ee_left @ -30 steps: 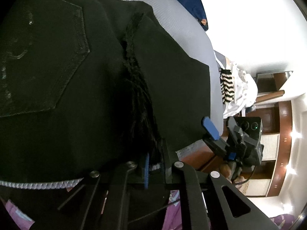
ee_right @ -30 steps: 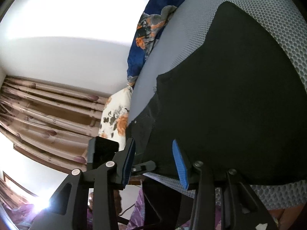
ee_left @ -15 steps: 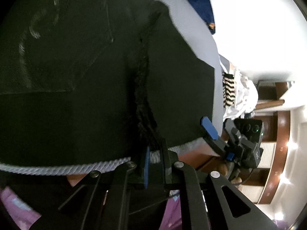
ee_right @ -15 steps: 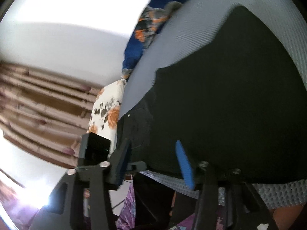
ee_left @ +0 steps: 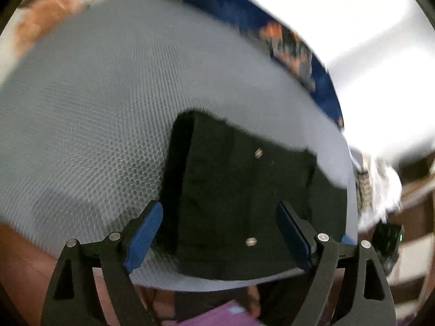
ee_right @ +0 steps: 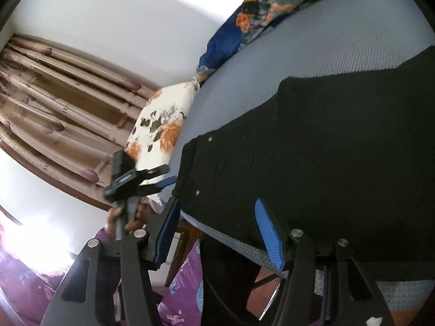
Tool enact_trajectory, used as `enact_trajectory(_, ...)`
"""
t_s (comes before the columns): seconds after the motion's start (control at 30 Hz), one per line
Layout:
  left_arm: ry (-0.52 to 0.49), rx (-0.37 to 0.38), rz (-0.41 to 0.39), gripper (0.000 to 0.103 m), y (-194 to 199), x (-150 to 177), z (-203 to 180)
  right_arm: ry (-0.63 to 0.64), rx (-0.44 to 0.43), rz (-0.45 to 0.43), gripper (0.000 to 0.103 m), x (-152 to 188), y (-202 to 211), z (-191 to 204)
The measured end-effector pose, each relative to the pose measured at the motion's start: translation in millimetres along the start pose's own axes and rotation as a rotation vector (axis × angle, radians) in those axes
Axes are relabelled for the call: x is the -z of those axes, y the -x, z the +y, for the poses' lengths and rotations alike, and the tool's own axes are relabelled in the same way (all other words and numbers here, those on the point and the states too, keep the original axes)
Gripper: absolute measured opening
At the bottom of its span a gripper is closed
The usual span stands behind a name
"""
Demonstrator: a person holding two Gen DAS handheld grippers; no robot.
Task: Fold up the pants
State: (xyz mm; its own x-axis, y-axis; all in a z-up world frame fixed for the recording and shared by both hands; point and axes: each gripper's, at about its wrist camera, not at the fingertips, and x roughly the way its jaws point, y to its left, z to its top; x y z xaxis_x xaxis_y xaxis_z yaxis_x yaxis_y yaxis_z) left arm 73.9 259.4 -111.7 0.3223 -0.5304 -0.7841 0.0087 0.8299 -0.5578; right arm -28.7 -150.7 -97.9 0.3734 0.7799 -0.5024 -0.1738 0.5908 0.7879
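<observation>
- the left gripper (ee_left: 217, 231) has let go: a second ago its blue pads were pinched together on the frayed black edge, and now they stand wide apart with nothing between them but air, hovering over the cloth.
- the pants (ee_left: 239, 203) lie as a dark, squared-off bundle on the grey mesh mattress (ee_left: 95, 122), close to its near edge, with 2 small metal rivets showing on top.
- the left view is smeared by motion, so that tool looks to be pulling back or swinging round after the release; a judgement only.
- the right gripper (ee_right: 217, 233) is also spread open and empty, held just off the near edge of the mattress, much as it was half a second ago.
- from the right view the pants (ee_right: 326, 163) show a pocket seam and 2 rivets near the waist end, lying flat.
- the other tool shows there too, held in the person's hand (ee_right: 127, 214) beside a flowered pillow (ee_right: 160, 127).
- meaning for the task: 1 fold seems laid down; whether another is needed cannot be told, since the far end is out of view.
</observation>
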Motion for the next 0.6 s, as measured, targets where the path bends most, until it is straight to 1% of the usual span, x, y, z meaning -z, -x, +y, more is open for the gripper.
enact_trajectory(0.07, -0.008, 0.030, 0.084, 0.085, -19.6, -10.7, 19.2, -0.012, 0.013, 0.008, 0.056, 2.0, -4.3, 0.7)
enact_trajectory(0.1, -0.015, 0.068, 0.122, 0.085, -29.2, -14.2, 25.8, -0.019, 0.016, 0.008, 0.056, 3.6, -4.9, 1.0)
enact_trajectory(0.13, -0.049, 0.105, 0.126, 0.085, -33.3, -16.9, 26.9, -0.032, 0.021, 0.006, 0.057, 4.7, -5.5, 0.3)
enact_trajectory(0.17, -0.118, 0.134, 0.106, 0.085, -33.7, -20.0, 23.4, -0.045, 0.026, 0.007, 0.057, 5.5, -5.7, -1.2)
enact_trajectory(0.2, -0.165, 0.150, 0.132, 0.085, -40.0, -22.9, 20.0, -0.057, 0.028, 0.006, 0.057, 5.7, -6.3, -2.2)
enact_trajectory(0.23, -0.194, 0.162, 0.127, 0.086, -41.5, -26.0, 16.3, -0.068, 0.032, 0.004, 0.057, 5.4, -7.2, -2.8)
enact_trajectory(0.27, -0.197, 0.175, 0.134, 0.086, -44.1, -29.0, 14.4, -0.081, 0.032, 0.002, 0.057, 5.4, -7.6, -3.7)
enact_trajectory(0.3, -0.169, 0.191, 0.127, 0.084, -45.9, -33.0, 15.4, -0.093, 0.029, 0.000, 0.057, 5.2, -8.2, -4.4)
enact_trajectory(0.33, -0.167, 0.184, 0.125, 0.070, -47.9, -31.9, 12.4, -0.097, 0.027, -0.004, 0.057, 5.1, -8.5, -4.1)
enact_trajectory(0.37, -0.193, 0.146, 0.141, 0.049, -51.9, -31.8, 7.9, -0.101, 0.026, -0.011, 0.058, 6.0, -8.4, -3.7)
enact_trajectory(0.4, -0.207, 0.117, 0.158, 0.031, -56.0, -29.9, 5.5, -0.102, 0.028, -0.017, 0.059, 5.8, -9.6, -1.7)
enact_trajectory(0.47, -0.197, 0.121, 0.141, 0.028, -56.2, -28.7, 1.7, -0.097, 0.032, -0.022, 0.059, 7.1, -12.6, 2.1)
enact_trajectory(0.53, -0.187, 0.120, 0.125, 0.023, -51.7, -26.0, -2.9, -0.102, 0.034, -0.020, 0.059, 8.2, -14.4, 3.2)
enact_trajectory(0.6, -0.169, 0.117, 0.095, 0.019, -38.7, -20.3, -4.7, -0.095, 0.035, -0.022, 0.059, 9.6, -13.9, 3.3)
